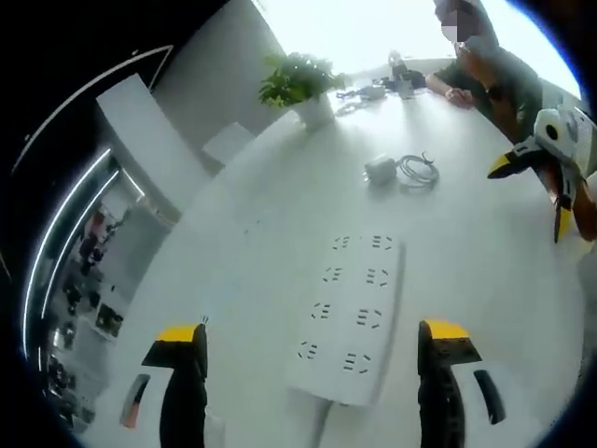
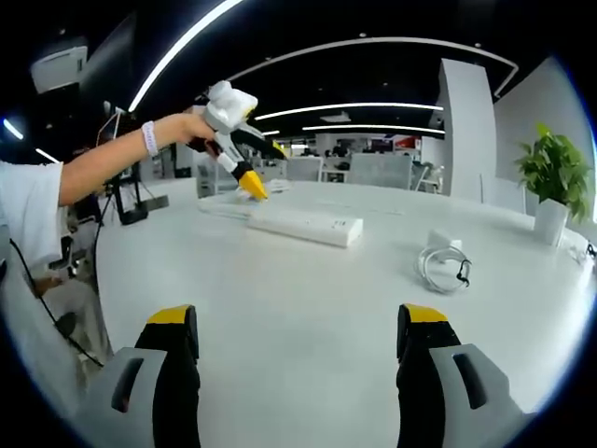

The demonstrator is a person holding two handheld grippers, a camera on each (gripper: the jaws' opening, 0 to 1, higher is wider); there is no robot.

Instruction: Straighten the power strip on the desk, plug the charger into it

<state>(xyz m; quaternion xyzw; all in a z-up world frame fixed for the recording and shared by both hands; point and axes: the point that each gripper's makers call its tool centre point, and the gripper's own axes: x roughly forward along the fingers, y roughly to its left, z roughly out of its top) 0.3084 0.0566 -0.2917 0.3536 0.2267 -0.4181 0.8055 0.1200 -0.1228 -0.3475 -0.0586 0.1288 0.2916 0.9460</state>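
Note:
A white power strip (image 1: 350, 313) with two rows of sockets lies on the white desk (image 1: 270, 243), between and just beyond the open jaws of my left gripper (image 1: 317, 341). Its cable runs off toward the bottom of the left gripper view. A white charger (image 1: 381, 168) with a coiled cable (image 1: 418, 170) rests farther along the desk. My right gripper (image 2: 298, 327) hovers open over bare desk; the charger (image 2: 440, 241) and its coil (image 2: 443, 269) lie ahead to its right, the power strip (image 2: 303, 226) ahead at centre. The left gripper (image 2: 250, 182) hangs above the strip's far end.
A potted plant (image 1: 300, 86) stands at the far end of the desk, with cables and small devices (image 1: 382, 86) beside it. A person (image 1: 485, 70) sits at that end. The right gripper (image 1: 546, 159) enters at the right edge. Office desks and chairs (image 2: 364, 168) fill the background.

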